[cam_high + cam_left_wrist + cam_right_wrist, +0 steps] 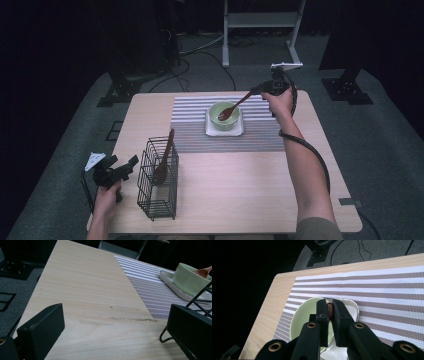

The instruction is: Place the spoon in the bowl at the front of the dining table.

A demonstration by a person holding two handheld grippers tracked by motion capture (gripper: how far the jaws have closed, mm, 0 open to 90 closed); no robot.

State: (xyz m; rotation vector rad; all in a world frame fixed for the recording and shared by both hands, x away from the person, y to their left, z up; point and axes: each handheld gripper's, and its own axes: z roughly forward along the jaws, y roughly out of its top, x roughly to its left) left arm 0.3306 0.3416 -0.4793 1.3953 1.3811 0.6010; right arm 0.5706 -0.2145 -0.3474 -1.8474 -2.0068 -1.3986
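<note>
here the spoon (234,106) sits clamped in the right claw (256,90).

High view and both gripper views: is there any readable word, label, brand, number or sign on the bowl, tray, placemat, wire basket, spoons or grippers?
None: no readable text.
Green bowl, white tray, striped placemat: plain or patterned, no lettering.
Wire basket, wooden spoon in it, and wooden spoon held by the right gripper: unmarked.
Left gripper: no label legible.
Table: faint smudges, not writing.
</note>
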